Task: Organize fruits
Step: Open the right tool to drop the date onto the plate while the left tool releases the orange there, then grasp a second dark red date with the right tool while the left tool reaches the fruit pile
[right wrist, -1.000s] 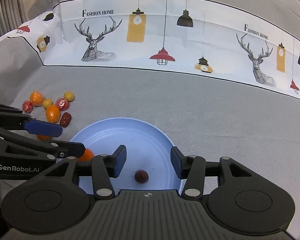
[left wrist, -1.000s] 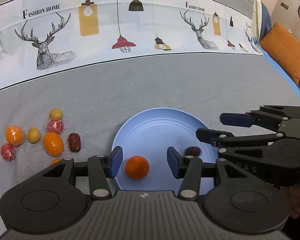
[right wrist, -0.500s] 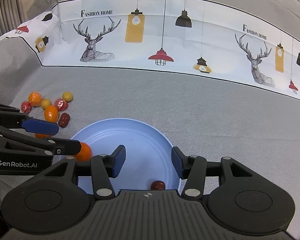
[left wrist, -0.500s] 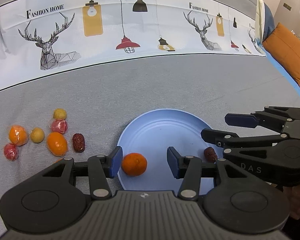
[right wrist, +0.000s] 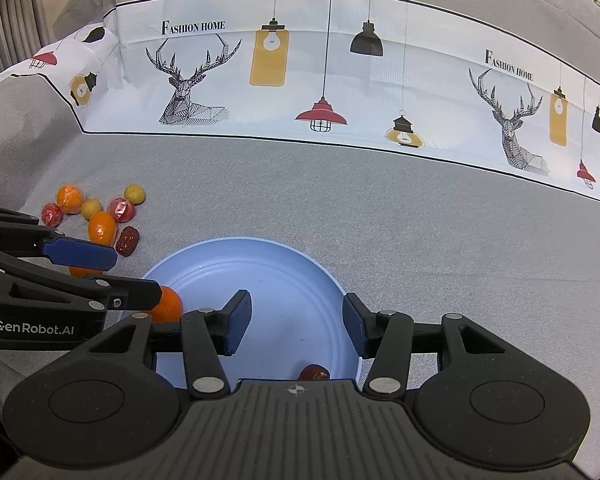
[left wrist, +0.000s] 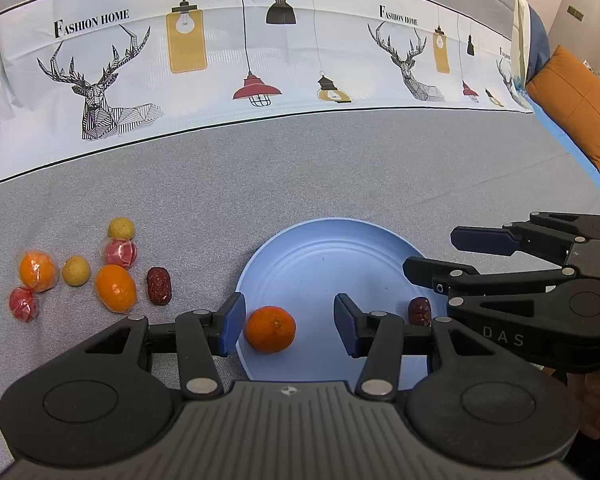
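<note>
Your left tongs [left wrist: 288,328] hang with jaws apart over the near left rim of the blue plate [left wrist: 328,256], gripping nothing; the orange mandarin [left wrist: 271,329], round and dimpled, sits on the plate between them, touching neither pad. Your right tongs [right wrist: 296,328] are apart and empty too, the wrinkled dark red date [right wrist: 314,372] below them near the plate's right edge. Beyond the plate, the grey desk [left wrist: 300,176] lies bare up to the printed cloth [left wrist: 260,60].

Date [right wrist: 314,372], perhaps, on plate [right wrist: 284,264].
</note>
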The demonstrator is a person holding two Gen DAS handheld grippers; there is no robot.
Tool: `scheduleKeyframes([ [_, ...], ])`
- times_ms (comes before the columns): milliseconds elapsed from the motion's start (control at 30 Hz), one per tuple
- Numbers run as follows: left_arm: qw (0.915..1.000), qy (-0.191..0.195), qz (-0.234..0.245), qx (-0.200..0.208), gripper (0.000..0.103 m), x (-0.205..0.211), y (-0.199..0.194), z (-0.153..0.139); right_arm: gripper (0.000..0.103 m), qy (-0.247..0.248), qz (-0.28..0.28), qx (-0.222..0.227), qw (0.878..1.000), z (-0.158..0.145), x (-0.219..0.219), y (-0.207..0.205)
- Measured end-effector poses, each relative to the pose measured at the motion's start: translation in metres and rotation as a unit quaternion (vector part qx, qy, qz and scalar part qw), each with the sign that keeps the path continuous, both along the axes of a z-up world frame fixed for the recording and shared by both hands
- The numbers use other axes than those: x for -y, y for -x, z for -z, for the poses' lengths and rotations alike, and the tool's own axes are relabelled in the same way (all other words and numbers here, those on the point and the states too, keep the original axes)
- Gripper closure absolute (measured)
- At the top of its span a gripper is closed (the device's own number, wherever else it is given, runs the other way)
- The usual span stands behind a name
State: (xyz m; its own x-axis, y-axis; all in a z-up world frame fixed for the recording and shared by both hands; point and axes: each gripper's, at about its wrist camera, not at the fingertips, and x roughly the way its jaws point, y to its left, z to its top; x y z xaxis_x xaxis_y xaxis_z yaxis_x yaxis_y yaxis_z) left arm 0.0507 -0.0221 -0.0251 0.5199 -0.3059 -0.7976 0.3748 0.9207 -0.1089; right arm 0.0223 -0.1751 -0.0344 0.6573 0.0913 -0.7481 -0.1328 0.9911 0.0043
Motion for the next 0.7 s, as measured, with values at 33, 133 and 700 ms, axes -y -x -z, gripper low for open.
scheduleKeyframes([
  [33, 1.0000, 0.000, 0.000, 0.000, 0.049, 0.000, 0.000, 0.000, 0.050, 0.000, 0.000, 0.000, 1.000, 0.000, 0.000, 0.000],
  [133, 1.0000, 0.001, -0.002, 0.000, 0.050, -0.001, 0.000, 0.000, 0.050, 0.000, 0.001, 0.000, 1.000, 0.000, 0.000, 0.000],
  [700, 0.9979, 0.010, -0.056, 0.032, 0.080, -0.020, -0.007, -0.012, 0.053, -0.009, 0.011, 0.024, 1.000, -0.008, -0.001, -0.001],
])
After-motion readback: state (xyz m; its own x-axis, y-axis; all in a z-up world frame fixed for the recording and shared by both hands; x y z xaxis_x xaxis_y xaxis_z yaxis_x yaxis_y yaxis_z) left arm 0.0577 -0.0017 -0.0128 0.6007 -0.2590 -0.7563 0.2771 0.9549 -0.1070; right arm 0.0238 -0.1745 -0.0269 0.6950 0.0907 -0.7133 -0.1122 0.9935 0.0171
